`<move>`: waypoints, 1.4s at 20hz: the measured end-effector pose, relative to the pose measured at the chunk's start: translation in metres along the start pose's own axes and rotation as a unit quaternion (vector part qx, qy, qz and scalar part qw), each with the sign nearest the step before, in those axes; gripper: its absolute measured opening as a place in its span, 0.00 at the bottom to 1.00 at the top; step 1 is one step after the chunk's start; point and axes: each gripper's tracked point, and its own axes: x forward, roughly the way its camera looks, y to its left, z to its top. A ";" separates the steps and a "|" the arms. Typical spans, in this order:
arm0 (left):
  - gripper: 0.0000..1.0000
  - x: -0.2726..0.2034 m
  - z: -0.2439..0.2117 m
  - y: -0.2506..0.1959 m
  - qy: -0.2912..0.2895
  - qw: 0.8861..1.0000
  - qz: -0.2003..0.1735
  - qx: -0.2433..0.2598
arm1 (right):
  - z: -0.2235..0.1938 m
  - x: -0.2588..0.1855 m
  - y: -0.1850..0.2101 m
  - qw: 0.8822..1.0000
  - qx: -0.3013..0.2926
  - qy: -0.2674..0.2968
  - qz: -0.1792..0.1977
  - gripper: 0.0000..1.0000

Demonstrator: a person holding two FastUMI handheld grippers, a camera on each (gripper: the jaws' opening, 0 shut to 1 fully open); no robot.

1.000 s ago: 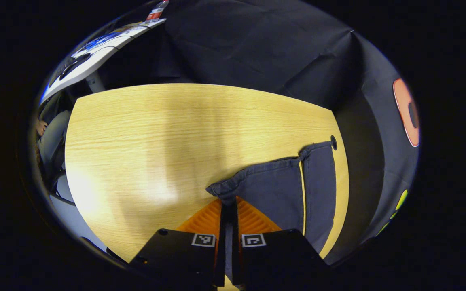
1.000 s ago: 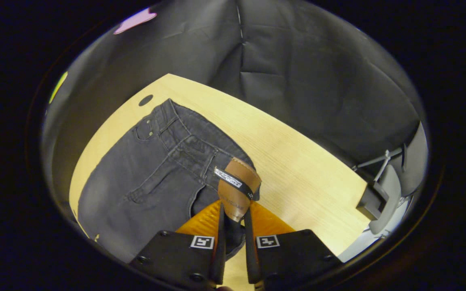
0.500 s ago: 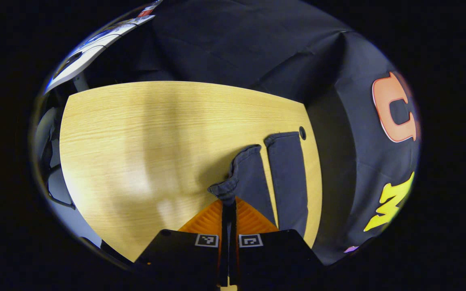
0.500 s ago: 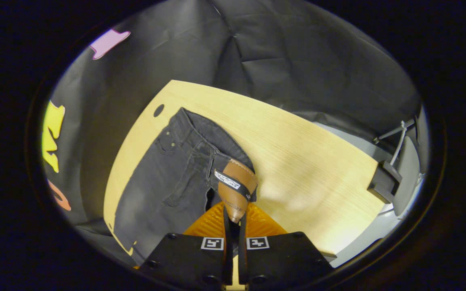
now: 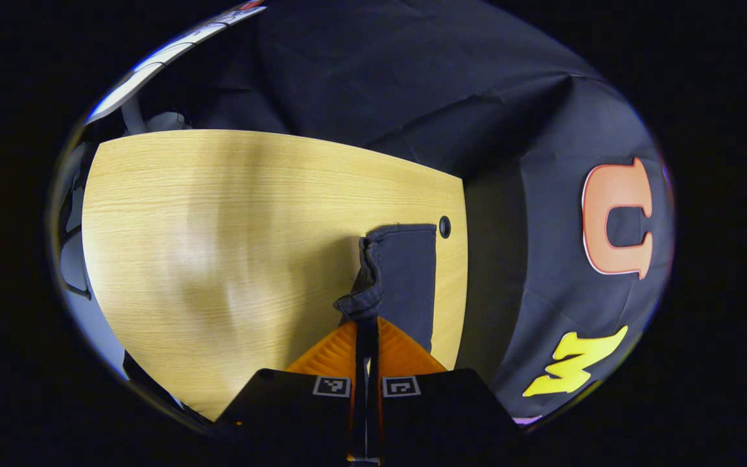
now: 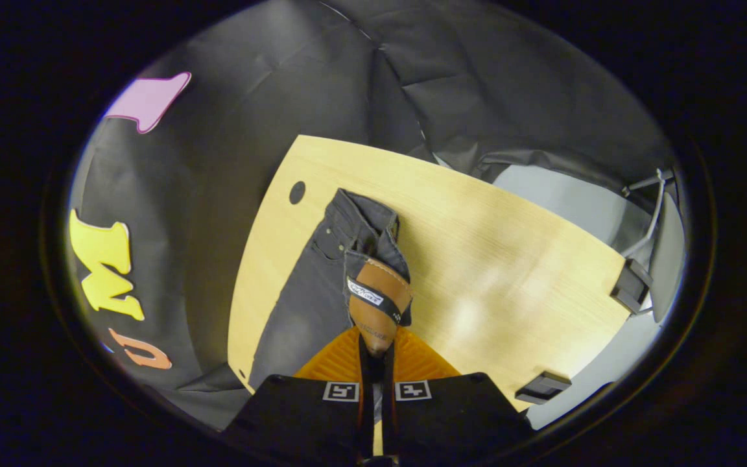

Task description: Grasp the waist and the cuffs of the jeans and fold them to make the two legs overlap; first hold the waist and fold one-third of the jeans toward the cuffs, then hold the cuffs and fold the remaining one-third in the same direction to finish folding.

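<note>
Dark grey jeans lie along one edge of the light wooden table. In the left gripper view my left gripper is shut on the cuff of one leg, lifted above the other leg, which lies flat below it. In the right gripper view my right gripper is shut on the waistband at its brown leather patch, with the waist raised and bunched over the flat half of the jeans.
A small round cable hole sits in the table near the jeans, also seen as the hole in the right gripper view. Black booth cloth hangs close behind the table edge. A chair frame stands past the far side.
Both grippers have carried their held edges sideways over the jeans. The lifted leg now lies nearly above the flat one, and the visible width of the jeans has shrunk to about half.
</note>
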 end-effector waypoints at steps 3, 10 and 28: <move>0.04 0.008 0.007 -0.014 0.007 1.000 0.003 -0.024 | 0.010 0.001 0.027 1.000 0.016 0.010 0.015 0.06; 0.04 0.045 0.026 -0.072 0.018 0.997 0.006 -0.070 | 0.049 0.017 0.078 0.996 0.075 0.032 0.046 0.06; 0.04 0.215 0.026 -0.096 0.032 0.997 0.066 0.020 | 0.090 0.154 0.104 1.000 0.004 0.019 0.016 0.12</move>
